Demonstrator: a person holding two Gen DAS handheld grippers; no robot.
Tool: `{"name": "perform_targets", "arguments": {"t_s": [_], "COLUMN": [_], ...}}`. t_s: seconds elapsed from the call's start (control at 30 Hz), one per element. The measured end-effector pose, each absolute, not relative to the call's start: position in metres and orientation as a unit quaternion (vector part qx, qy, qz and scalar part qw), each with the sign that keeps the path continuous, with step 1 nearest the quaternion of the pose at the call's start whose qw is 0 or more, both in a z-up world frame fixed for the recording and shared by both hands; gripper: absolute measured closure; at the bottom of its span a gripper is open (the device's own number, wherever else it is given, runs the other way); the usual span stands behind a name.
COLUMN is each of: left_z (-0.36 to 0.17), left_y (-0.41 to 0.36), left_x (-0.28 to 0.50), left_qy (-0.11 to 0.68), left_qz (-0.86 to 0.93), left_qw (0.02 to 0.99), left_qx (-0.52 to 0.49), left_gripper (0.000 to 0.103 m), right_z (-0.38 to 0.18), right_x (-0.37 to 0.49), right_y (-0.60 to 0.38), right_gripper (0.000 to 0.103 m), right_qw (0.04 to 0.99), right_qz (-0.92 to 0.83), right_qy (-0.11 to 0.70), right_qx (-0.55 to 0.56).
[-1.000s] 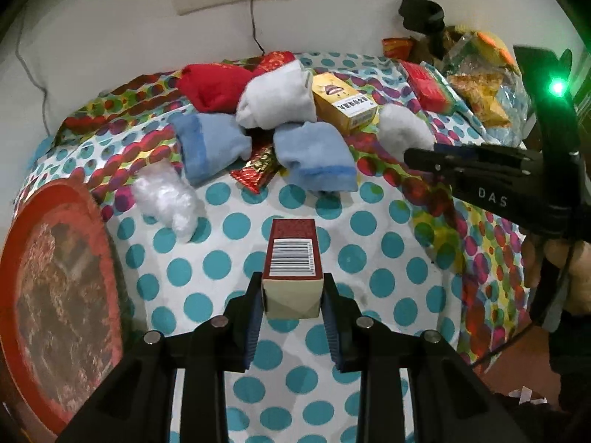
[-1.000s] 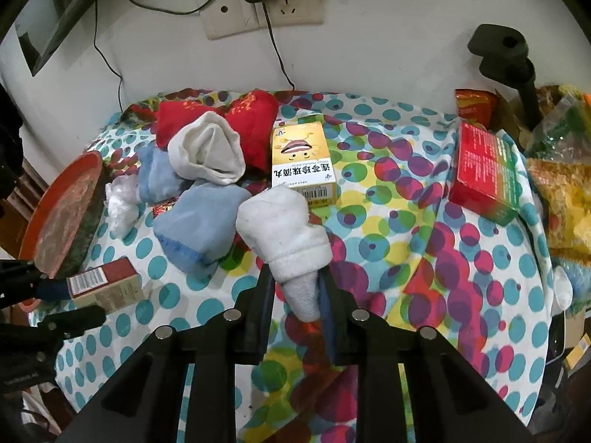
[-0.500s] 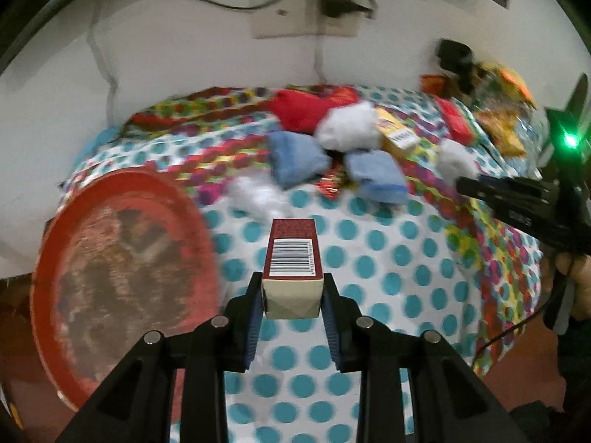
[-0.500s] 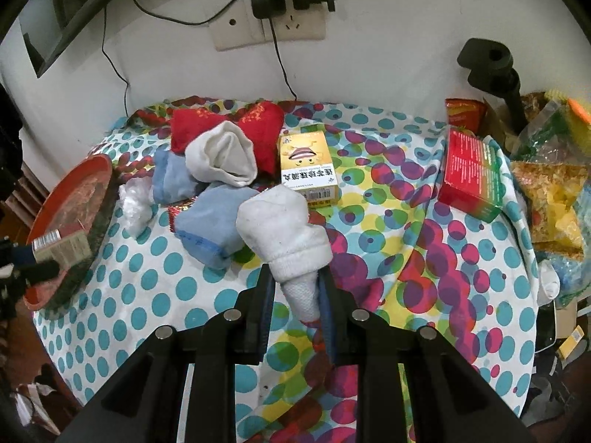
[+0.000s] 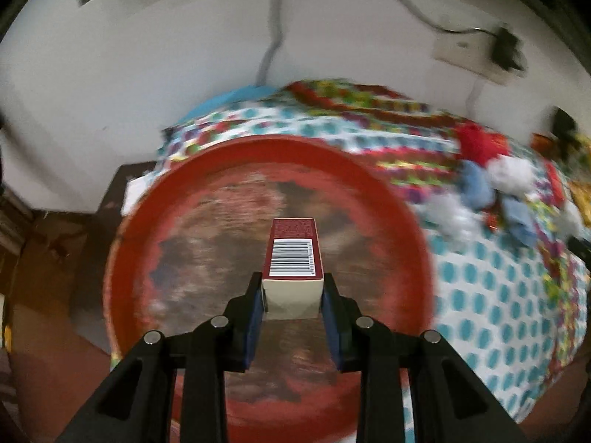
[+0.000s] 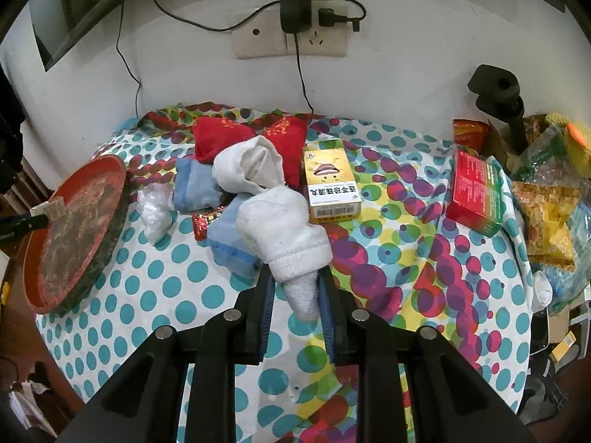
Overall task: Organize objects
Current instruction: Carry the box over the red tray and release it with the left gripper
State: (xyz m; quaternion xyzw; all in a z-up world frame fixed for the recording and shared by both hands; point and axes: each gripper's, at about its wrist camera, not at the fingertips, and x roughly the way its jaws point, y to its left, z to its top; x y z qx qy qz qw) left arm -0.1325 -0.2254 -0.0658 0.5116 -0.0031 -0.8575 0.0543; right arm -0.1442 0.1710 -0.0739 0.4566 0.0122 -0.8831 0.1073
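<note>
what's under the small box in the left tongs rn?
The small box, clamped in the left tongs, hangs over the round red tray. Only the tray's worn, mottled floor shows around it; the patch directly beneath the box is covered, and whether it touches the tray can't be told.

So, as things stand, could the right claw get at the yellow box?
Probably not yet. The right claw is shut on a white sock, so it has no free grip. The yellow box lies just beyond, its top uncovered, with the path open once the sock is released.
</note>
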Motion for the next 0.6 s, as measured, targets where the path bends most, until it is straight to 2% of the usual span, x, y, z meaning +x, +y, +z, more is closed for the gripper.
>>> {"name": "perform_targets", "arguments": {"t_s": [0.27,0.6], "left_z": [-0.087,-0.095], "left_y": [-0.286,-0.321], "left_x": [-0.149,-0.162], "left_qy": [0.013,0.025], "left_qz": [-0.842,-0.84], "left_qw": [0.102,0.127], "left_qx": [0.529,0.526], "left_gripper": [0.073,0.073], "right_z": [-0.072,-0.075], "right_x": [-0.146,-0.151], "right_y": [0.161,0.154], "right_gripper": [0.081,0.081], "right_qw": [0.104,0.105], "right_qz": [-0.883,-0.88], "right_qy": [0.013,0.018], "right_qx": [0.458,0.464]}}
